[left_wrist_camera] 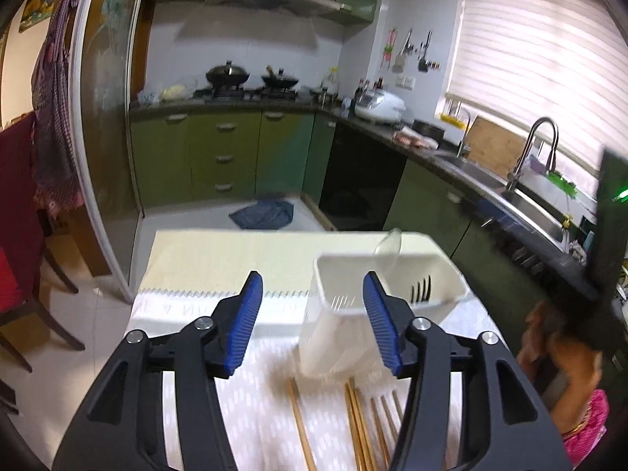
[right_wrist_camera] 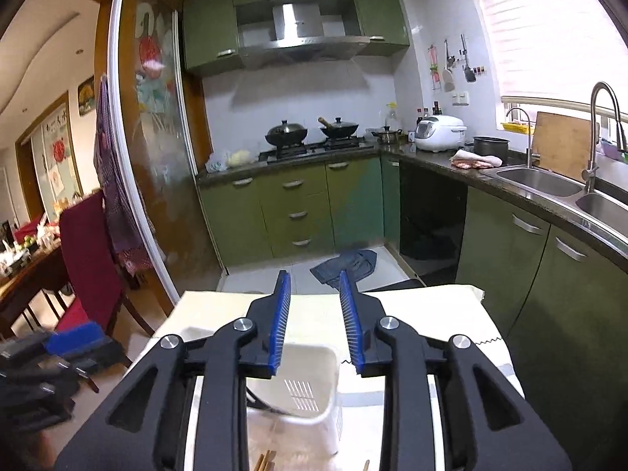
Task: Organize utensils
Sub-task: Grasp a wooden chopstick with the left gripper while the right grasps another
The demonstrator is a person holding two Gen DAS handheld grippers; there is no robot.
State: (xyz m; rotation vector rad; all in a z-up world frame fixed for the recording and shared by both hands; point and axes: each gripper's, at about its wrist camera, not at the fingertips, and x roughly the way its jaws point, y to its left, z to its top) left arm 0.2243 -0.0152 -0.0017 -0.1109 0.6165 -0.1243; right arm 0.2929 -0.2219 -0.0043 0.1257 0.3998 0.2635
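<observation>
A white plastic utensil holder (left_wrist_camera: 392,274) stands on the table, with a clear plastic spoon (left_wrist_camera: 388,253) leaning out of it. Several wooden chopsticks (left_wrist_camera: 359,424) lie on the white patterned cloth in front of it. My left gripper (left_wrist_camera: 312,294) is open and empty, raised above the table just short of the holder. My right gripper (right_wrist_camera: 314,306) is open and empty, held above the holder (right_wrist_camera: 304,384), which shows between and below its fingers. Chopstick ends (right_wrist_camera: 265,461) show at the bottom of the right wrist view.
The table carries a cream mat (left_wrist_camera: 235,255) at its far side. Beyond it are green kitchen cabinets (left_wrist_camera: 223,157), a stove with woks (left_wrist_camera: 251,78) and a sink (right_wrist_camera: 549,184) to the right. A red chair (right_wrist_camera: 90,259) stands left. Blue cloth (left_wrist_camera: 263,214) lies on the floor.
</observation>
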